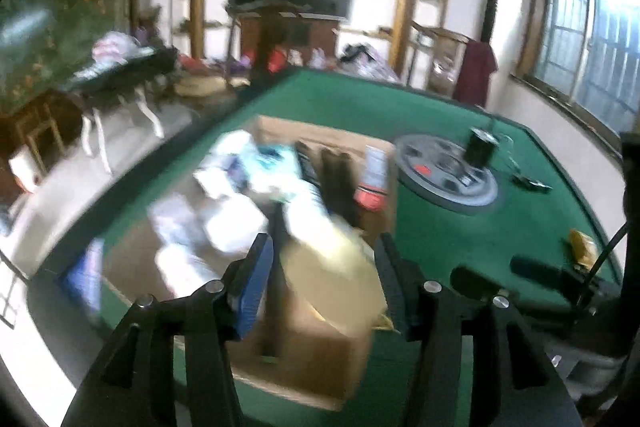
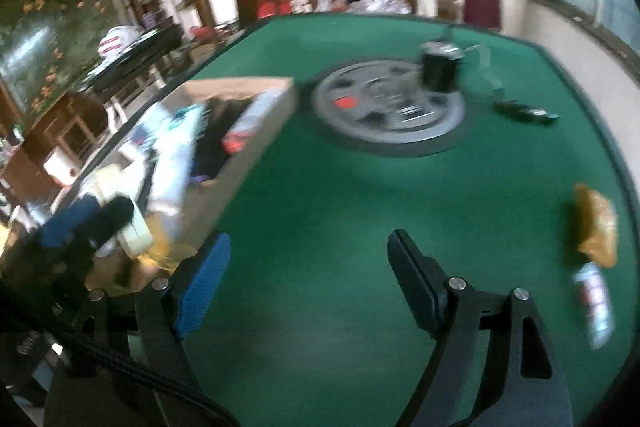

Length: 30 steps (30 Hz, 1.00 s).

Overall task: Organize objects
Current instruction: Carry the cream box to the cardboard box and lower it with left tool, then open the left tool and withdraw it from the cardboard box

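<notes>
One bench (image 2: 320,227), green-topped. One cardboard box (image 2: 256,147) on it, holding a blurred heap whose items cannot be counted; one red-capped white tube (image 1: 372,179) is distinguishable among them. One round grey disc (image 2: 388,107) set in the bench centre, with one black cylinder (image 2: 438,67) at its edge. One yellow packet (image 2: 596,227). One white-and-red packet (image 2: 594,307) just beside it. One small dark object (image 2: 524,113) near the disc, unidentifiable.

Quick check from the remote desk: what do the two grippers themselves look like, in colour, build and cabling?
Both match: the left gripper and right gripper have black angular linkage arms with silver pivot pins. Each has one blue textured pad on its left finger and a black pad on its right. A black braided cable runs beside the right gripper.
</notes>
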{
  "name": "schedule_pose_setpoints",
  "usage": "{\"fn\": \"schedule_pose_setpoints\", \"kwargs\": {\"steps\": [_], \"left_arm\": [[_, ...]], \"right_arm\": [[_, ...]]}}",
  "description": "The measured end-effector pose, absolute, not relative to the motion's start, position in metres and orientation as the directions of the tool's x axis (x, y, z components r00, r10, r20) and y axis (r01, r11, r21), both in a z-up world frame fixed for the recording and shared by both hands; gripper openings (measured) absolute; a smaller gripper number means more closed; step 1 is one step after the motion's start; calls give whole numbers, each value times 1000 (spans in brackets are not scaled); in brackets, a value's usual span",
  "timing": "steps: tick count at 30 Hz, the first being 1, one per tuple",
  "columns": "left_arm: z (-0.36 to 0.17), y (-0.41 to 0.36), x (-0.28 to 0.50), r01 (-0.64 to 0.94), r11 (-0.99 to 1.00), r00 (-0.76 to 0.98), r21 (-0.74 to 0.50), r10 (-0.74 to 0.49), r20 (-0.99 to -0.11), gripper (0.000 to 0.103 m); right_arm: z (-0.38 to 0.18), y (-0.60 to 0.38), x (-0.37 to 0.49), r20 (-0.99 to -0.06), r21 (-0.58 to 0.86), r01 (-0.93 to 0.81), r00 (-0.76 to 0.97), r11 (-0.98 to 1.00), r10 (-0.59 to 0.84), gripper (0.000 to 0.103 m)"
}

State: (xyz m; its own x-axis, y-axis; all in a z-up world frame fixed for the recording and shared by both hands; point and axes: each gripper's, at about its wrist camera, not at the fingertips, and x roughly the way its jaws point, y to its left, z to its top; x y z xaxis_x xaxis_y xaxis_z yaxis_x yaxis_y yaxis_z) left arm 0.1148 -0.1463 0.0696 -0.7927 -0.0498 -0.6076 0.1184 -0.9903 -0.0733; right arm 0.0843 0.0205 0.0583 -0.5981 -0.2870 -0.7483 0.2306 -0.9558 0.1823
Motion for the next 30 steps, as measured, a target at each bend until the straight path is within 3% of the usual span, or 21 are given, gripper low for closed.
{"fn": "schedule_pose_setpoints", "kwargs": {"steps": [8, 10, 11, 16, 18, 21, 25, 30], "left_arm": [[71, -143, 115, 16, -990, -810, -137, 68, -583, 48], [74, -148, 115, 16, -988, -814, -154, 76, -575, 58], [75, -151, 115, 27, -988, -817, -155, 68, -572, 70], [97, -167, 126, 147, -986, -860, -85, -85, -504, 79], [111, -176, 133, 154, -984, -883, -86, -98, -458, 102], [122, -193, 145, 139, -977, -909, -161, -62, -412, 102], [119, -211, 147, 252, -950, -886, -187, -149, -438, 102], [98, -217, 140, 273, -943, -855, -190, -147, -497, 102]], "right_arm": [[52, 26, 88, -752, 211, 168, -601, -963, -270, 81], [52, 33, 91, -753, 221, 146, -603, -964, -264, 81], [51, 37, 91, -752, 225, 139, -605, -964, -263, 81], [59, 30, 94, -742, 204, 170, -615, -964, -265, 81], [63, 21, 95, -739, 200, 194, -614, -960, -278, 81], [69, 4, 96, -732, 199, 230, -611, -953, -301, 81], [73, -15, 95, -726, 184, 268, -612, -946, -314, 81], [77, -38, 100, -720, 140, 300, -623, -943, -306, 81]]}}
